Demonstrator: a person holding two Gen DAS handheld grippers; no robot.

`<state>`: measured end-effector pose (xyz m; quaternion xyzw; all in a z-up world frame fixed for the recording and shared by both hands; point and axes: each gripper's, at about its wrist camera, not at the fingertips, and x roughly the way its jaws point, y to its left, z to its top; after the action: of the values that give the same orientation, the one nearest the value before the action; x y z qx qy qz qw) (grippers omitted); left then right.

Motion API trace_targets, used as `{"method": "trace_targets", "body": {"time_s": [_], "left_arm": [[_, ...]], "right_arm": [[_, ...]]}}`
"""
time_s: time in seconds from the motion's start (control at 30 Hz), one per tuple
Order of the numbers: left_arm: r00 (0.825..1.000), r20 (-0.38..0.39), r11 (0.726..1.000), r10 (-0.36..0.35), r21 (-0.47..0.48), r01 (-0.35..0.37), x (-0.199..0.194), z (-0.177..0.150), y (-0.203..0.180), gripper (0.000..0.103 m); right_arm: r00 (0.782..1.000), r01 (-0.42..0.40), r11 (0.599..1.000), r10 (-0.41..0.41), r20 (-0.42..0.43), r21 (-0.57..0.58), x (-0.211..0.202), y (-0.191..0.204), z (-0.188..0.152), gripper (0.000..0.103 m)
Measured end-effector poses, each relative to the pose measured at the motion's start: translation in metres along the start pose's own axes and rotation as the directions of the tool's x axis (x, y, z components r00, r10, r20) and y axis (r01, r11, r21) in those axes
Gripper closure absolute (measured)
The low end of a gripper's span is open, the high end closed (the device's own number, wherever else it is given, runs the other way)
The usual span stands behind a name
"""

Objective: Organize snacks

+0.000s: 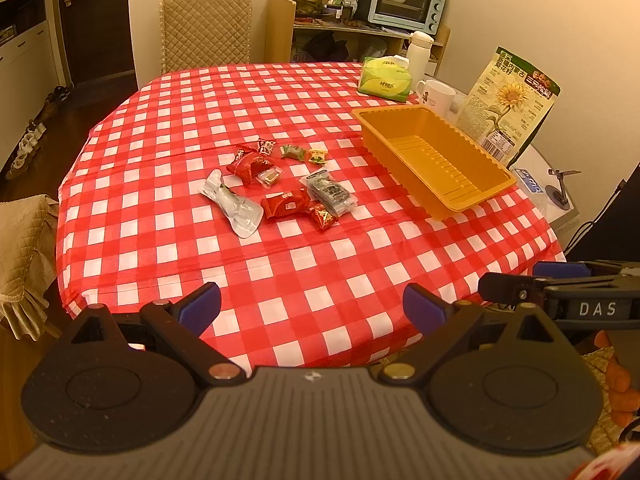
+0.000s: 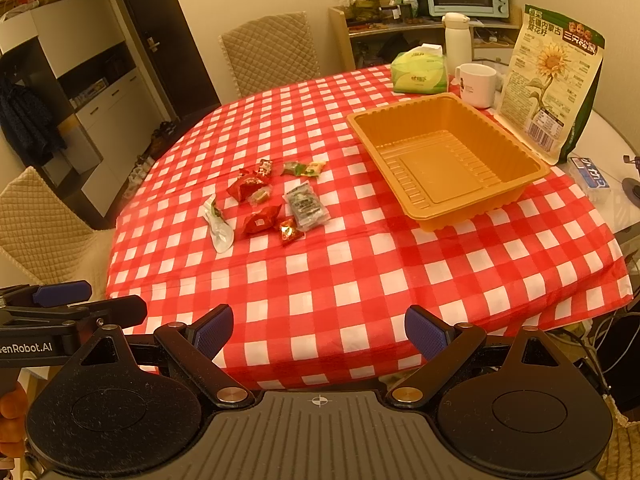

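Several small wrapped snacks lie in a loose cluster mid-table: red packets (image 1: pixel 285 203) (image 2: pixel 259 219), a silver pouch (image 1: pixel 236 205) (image 2: pixel 218 226), a grey packet (image 1: pixel 331 192) (image 2: pixel 306 204) and small green and yellow candies (image 1: pixel 304 153) (image 2: pixel 304 168). An empty orange plastic tray (image 1: pixel 434 152) (image 2: pixel 448 156) sits to their right. My left gripper (image 1: pixel 312 308) is open and empty above the table's near edge. My right gripper (image 2: pixel 318 332) is open and empty there too, to the right of the left one (image 2: pixel 60 300).
The table has a red-and-white checked cloth (image 1: pixel 280 280). At the back right stand a green tissue box (image 2: pixel 420 72), a white mug (image 2: pixel 476 84), a white flask (image 2: pixel 458 38) and a sunflower-seed bag (image 2: pixel 552 80). Quilted chairs (image 1: pixel 206 28) stand around the table.
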<state>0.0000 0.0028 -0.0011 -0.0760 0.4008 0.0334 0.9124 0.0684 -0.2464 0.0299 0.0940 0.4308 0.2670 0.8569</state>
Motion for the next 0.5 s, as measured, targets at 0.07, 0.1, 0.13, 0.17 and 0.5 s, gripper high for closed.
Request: {"method": "trace_targets", "body": {"time_s": [0.07,0.1,0.13,0.17,0.5], "left_arm": [[1.000,0.000,1.000,0.000,0.000,0.000,0.0001,-0.0002,0.0005,0.006],[1.000,0.000,1.000,0.000,0.000,0.000,0.0000,0.0000,0.0001,0.006],[1.000,0.000,1.000,0.000,0.000,0.000,0.0000,0.0000,0.0000,0.006],[1.000,-0.001,1.000,0.001,0.000,-0.001,0.0000,-0.0001,0.0006,0.006],[1.000,-0.004,1.000,0.002,-0.005,-0.002,-0.0015,-0.0022,0.0092,0.006]], "right_arm": [[1.000,0.000,1.000,0.000,0.000,0.000,0.0005,0.0007,0.0000,0.011],[1.000,0.000,1.000,0.000,0.000,0.000,0.0008,0.0010,0.0001,0.011],[1.000,0.000,1.000,0.000,0.000,0.000,0.0013,0.0012,0.0003,0.011],[1.000,0.000,1.000,0.000,-0.001,0.000,0.0018,0.0015,0.0004,0.011],[1.000,-0.001,1.000,0.001,-0.003,0.000,0.0041,-0.0035,0.0028,0.011]]}}
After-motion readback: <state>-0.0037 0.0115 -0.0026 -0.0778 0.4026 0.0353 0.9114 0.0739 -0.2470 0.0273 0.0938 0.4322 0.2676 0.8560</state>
